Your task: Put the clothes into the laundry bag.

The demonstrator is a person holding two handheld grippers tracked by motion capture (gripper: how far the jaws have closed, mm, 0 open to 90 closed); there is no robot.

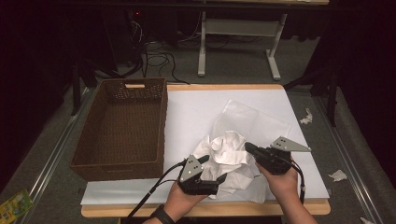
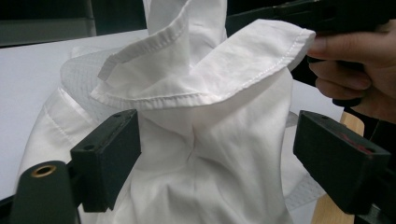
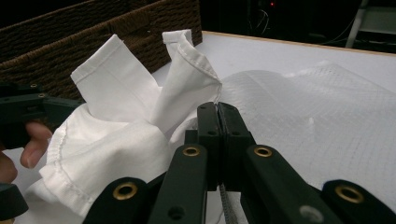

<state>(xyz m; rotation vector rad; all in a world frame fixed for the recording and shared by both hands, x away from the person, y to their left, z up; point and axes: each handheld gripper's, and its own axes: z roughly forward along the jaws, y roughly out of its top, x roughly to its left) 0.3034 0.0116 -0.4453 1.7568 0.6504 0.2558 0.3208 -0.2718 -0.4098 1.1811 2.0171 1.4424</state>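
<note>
Left gripper (image 1: 212, 179) at near table edge, jaws spread wide, straddling crumpled white cloth (image 1: 227, 156) without pinching it. Right gripper (image 1: 250, 149) just beyond, jaws clamped together at cloth's edge; seems to pinch mesh or cloth fold, hard to confirm. Cloth lies near front centre of white table (image 1: 196, 112), partly over clear plastic bag (image 1: 254, 119). Brown wicker basket (image 1: 122, 128) at left, reaching far edge. Paper scraps (image 1: 337, 175) on floor, right.
</note>
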